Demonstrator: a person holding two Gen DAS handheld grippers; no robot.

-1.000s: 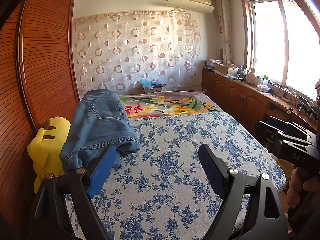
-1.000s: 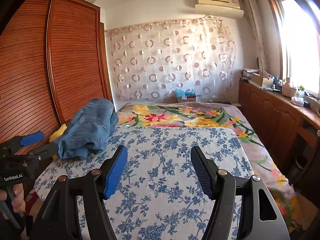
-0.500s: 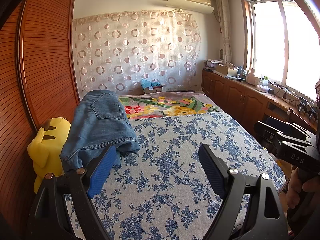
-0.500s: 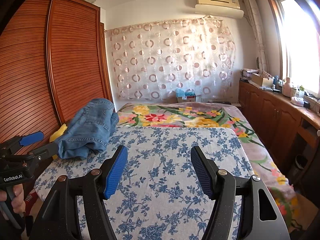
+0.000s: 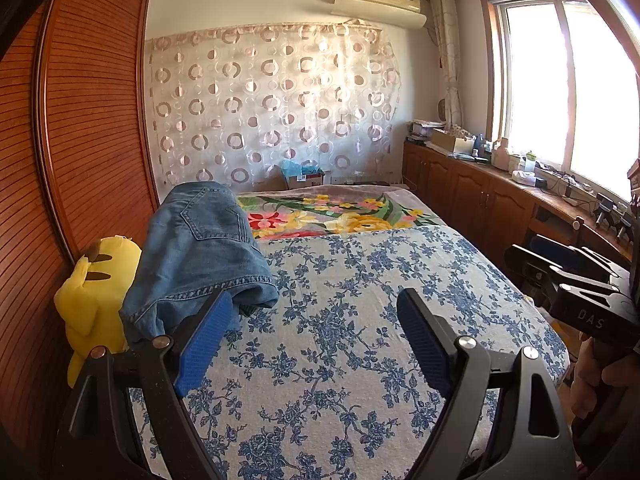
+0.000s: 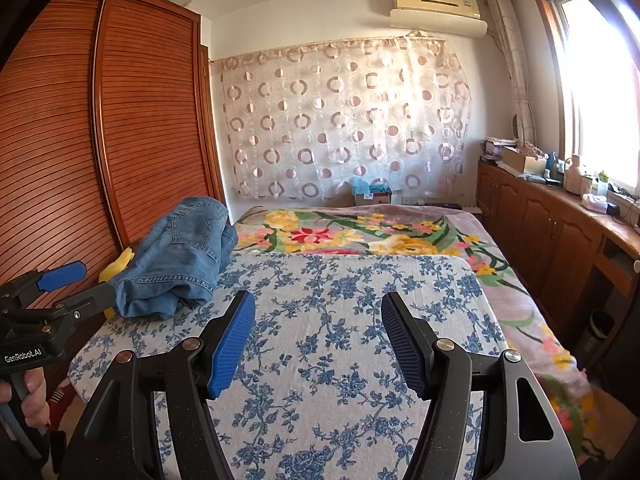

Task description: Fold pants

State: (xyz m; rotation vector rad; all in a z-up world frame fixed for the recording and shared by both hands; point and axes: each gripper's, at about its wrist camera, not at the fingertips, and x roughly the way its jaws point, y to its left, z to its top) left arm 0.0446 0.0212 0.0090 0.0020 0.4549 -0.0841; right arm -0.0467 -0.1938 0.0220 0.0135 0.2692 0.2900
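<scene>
Left wrist view showed the jeans (image 5: pixel 200 252) bunched in a heap at the bed's (image 5: pixel 360 320) left edge against a yellow plush toy (image 5: pixel 96 292), both the left gripper (image 5: pixel 316 340) and right gripper (image 6: pixel 316 344) spread wide and empty, so folding well called for gripping the waistband, not loose folds.

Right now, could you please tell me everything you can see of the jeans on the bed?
The jeans are mid-blue denim, heaped in a crumpled, unfolded pile at the left edge of the blue-flowered bedcover. A back pocket with stitched seams faces up, and a hemmed edge curls toward the front. They rest on the cover and lean against a yellow plush toy beside the wooden wardrobe. Neither gripper grips them; whether the left one touches them is unclear.
</scene>
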